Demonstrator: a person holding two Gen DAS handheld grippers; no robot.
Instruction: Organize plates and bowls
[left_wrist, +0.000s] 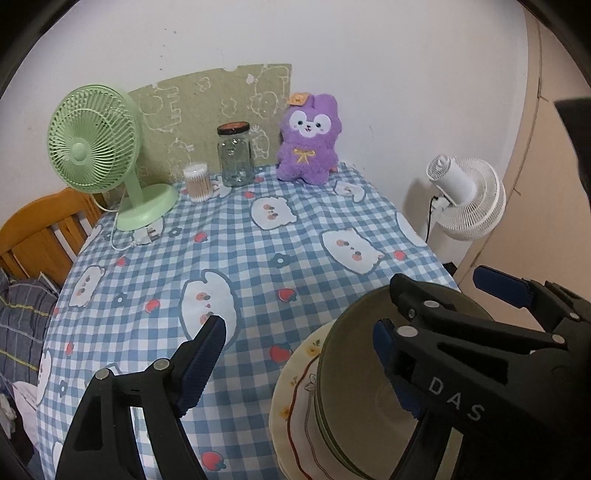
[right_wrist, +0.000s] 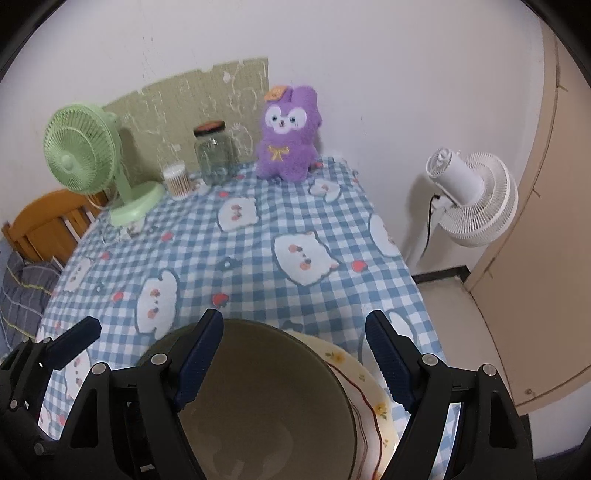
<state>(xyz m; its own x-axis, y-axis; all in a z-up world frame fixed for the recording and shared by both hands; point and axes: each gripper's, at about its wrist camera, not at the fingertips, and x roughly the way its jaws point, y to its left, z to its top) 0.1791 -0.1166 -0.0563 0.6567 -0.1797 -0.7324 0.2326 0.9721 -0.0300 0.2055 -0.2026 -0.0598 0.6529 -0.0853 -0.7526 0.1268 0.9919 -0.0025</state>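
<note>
An olive-brown bowl (left_wrist: 354, 376) (right_wrist: 266, 391) stands upright on a cream plate (left_wrist: 295, 398) (right_wrist: 373, 391) with a flower pattern, at the near right of the checked tablecloth (left_wrist: 240, 236). My left gripper (left_wrist: 299, 358) is open: its left pad hangs over the cloth and its right pad over the bowl's inside. My right gripper (right_wrist: 293, 350) (left_wrist: 447, 288) is open too. Its left pad is above the bowl's left rim and its right pad above the plate's right edge. Neither presses on anything. One finger (right_wrist: 74, 341) of the left gripper shows at the left of the right wrist view.
Along the back of the table stand a green desk fan (left_wrist: 92, 147), a tub of cotton swabs (left_wrist: 197, 182), a glass jar (left_wrist: 234, 155) and a purple plush toy (left_wrist: 308, 140). A white floor fan (right_wrist: 469, 199) stands right of the table, a wooden headboard (left_wrist: 40, 229) to its left.
</note>
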